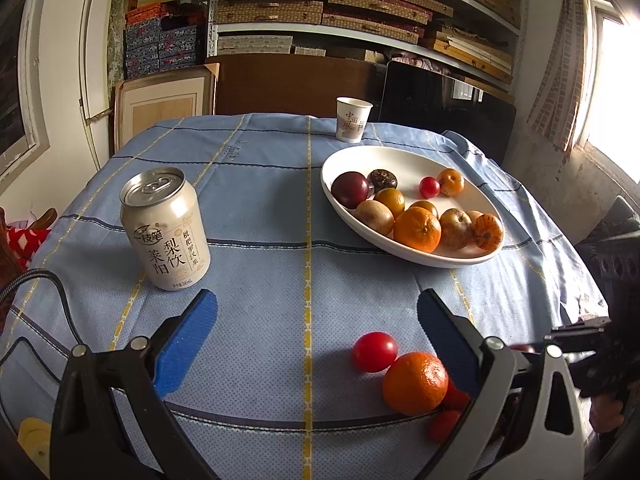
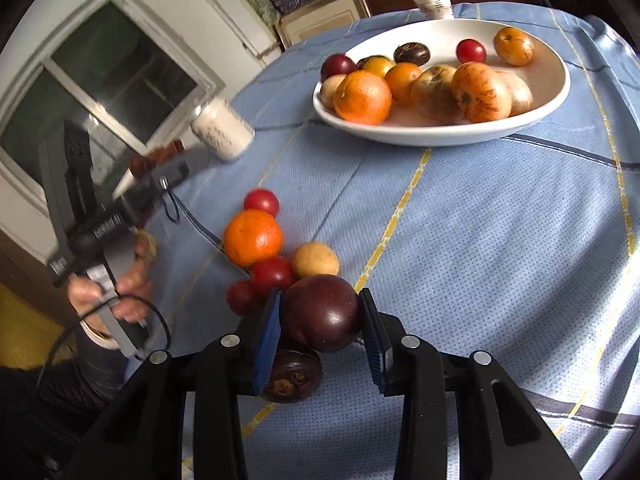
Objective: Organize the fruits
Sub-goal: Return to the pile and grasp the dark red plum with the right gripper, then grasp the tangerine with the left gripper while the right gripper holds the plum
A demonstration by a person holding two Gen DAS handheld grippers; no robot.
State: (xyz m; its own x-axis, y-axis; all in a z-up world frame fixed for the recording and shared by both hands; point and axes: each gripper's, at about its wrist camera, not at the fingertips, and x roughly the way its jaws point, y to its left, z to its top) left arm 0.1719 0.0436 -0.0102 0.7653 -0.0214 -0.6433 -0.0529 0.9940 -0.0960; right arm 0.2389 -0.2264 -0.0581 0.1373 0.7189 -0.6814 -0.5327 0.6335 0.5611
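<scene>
1. Currently the right gripper (image 2: 320,320) clamps a plum (image 2: 322,312) between its pads.
2. Plate (image 2: 440,136) lies ahead, slightly right, well apart.
3. Left gripper (image 1: 316,320) gapes empty; orange (image 1: 415,383) just inside its right finger.

I was in a home storeroom: shelves (image 1: 360,12) full of flat boxes stood behind my cloth-covered worktop (image 1: 260,184).

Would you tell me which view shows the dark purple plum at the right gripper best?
The right wrist view: the dark purple plum sits large and unobstructed between the right gripper fingers. The left wrist view does not show it clearly.
</scene>
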